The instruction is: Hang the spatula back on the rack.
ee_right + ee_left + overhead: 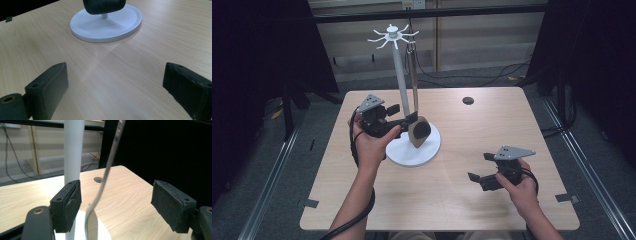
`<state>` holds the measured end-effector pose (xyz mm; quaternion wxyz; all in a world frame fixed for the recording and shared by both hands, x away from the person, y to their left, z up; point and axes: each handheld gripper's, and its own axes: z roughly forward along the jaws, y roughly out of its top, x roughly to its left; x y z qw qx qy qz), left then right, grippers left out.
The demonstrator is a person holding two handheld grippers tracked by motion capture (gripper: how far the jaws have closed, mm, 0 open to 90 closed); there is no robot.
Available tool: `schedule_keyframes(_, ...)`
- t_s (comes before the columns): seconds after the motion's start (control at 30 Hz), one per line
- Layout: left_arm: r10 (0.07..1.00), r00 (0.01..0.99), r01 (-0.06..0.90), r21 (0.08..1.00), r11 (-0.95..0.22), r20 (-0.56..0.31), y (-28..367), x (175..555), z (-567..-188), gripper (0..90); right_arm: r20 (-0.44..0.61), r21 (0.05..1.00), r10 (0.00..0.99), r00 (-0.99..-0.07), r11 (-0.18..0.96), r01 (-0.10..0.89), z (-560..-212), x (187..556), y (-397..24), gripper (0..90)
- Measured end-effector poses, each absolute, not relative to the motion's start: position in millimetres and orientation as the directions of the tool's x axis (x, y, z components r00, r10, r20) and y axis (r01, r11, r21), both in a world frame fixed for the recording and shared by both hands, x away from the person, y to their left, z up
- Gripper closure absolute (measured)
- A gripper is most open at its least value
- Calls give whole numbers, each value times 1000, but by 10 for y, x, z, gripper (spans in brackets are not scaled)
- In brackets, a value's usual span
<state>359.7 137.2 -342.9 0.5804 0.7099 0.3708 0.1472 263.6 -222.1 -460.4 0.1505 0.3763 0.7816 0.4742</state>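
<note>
Spatula (415, 107) hangs from a hook at the top of the white rack (400, 75), metal handle running down beside the pole, dark blade low over the rack's round base (422, 152). From the high view I can't tell if the blade touches the base.

Left tongs (404, 121) sit at the spatula's lower end, just left of the blade, held by the left hand (371, 142). In the left gripper view the left tongs (116, 205) are wide apart, the thin handle (107, 172) passing between the pads with a clear gap on both sides; neither pad presses on it. The pole (73, 150) stands right behind the left pad (67, 205).

Right tongs (479, 172) hang low over the worktop (492, 125) at its near right, well apart from the rack, in the right hand (522, 192). In the right gripper view the right tongs (115, 90) are spread wide, bare wood between them, with the base (107, 28) and blade (104, 5) farther ahead.

Small dark disc (468, 100) lies on the far worktop.
</note>
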Motion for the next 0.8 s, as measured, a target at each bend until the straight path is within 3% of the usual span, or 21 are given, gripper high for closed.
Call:
schedule_keyframes(0.23,694,673,403,914,-53,-257,1431,3583,-3528,197,125,856,730,-672,264,446,-4603,2632,-2236,58)
schedule_keyframes(0.8,682,696,388,917,-92,-225,1536,3512,-3693,128,128,855,729,-673,262,447,-4607,2631,-2244,58)
